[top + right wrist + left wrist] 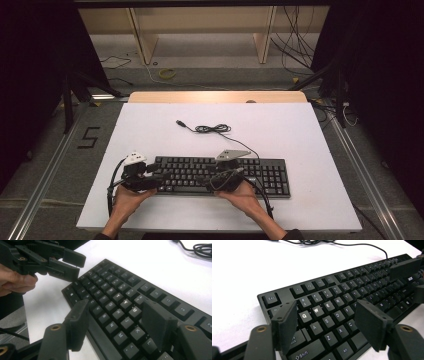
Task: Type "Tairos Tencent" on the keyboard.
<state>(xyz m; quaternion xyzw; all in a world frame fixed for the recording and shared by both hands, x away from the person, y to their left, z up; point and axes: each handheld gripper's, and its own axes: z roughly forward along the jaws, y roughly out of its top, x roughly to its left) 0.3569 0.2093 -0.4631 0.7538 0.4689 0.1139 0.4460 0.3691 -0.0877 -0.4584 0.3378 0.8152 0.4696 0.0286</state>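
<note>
Black jaws rise at the bottom of both gripper views, spread wide with nothing between them: the left gripper (327, 326) hangs over the Q, W, A, S cluster of the keyboard (342, 307), and the right gripper (117, 326) hangs over the letters around Y, H, J, N. Whether any jaw tip actually rests on a key cannot be told; the pads look close above the keycaps rather than pressed into them. From the high view, the left gripper (148, 172) sits at the keyboard's left end and the right gripper (227, 177) near its middle, each held in a hand (131, 199) coming in from the near edge. The keyboard (222, 176) lies flat on the white surface (300, 135), parallel to the near edge and toward the person's side, with its cable (212, 129) running off the back to a loose coil and a free plug farther out. The work in hand looks like gripping or pressing at the keyboard, and the risks follow from that. Jaws this wide could straddle several keys and catch under a keycap, prying it loose if they close. A lift from the left end and middle alone could tip the unsupported right end down. Dragging the board would pull the loose coil along and might snag it.
</note>
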